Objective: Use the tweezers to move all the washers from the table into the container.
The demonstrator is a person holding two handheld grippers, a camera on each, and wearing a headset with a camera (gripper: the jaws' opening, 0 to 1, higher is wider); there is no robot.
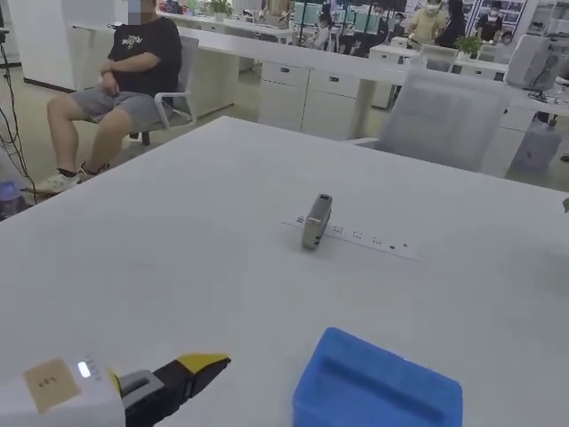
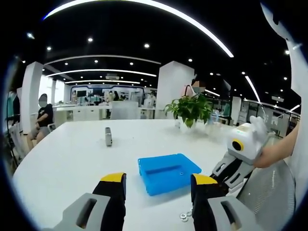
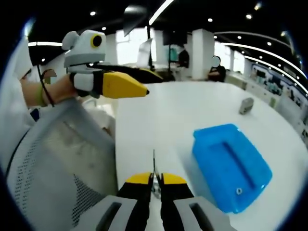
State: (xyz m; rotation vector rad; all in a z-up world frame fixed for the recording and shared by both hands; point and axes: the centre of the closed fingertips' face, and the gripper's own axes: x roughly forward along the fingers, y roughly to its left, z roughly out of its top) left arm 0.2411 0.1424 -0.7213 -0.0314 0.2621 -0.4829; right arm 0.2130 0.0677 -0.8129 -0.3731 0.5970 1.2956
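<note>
Blue container (image 1: 378, 387) low in the head view, just to the right of the left gripper (image 1: 203, 363), whose yellow tip pokes in over the white bench (image 1: 178, 249). From this angle I cannot tell how wide it stands. Well ahead of it lies a power strip (image 1: 356, 237), far from the work.

Over to the left gripper view: the jaws are wide apart with nothing between them, and the container is straight ahead. Down by the right-hand jaw, small loose washers (image 2: 184, 216) lie on the bench, close beside that jaw. So there is work left.

Now the right gripper view: the right gripper (image 3: 155, 180) is pinched almost together on the tweezers (image 3: 154, 163), which stick forward from between the jaws. Their tips look bare, though they are too thin to be sure. The container lies ahead and to the right of this gripper, and one washer (image 3: 239, 191) rests inside it near the closest corner.

My read: at least one is in, at least a couple are waiting, and the next pick has not begun.
</note>
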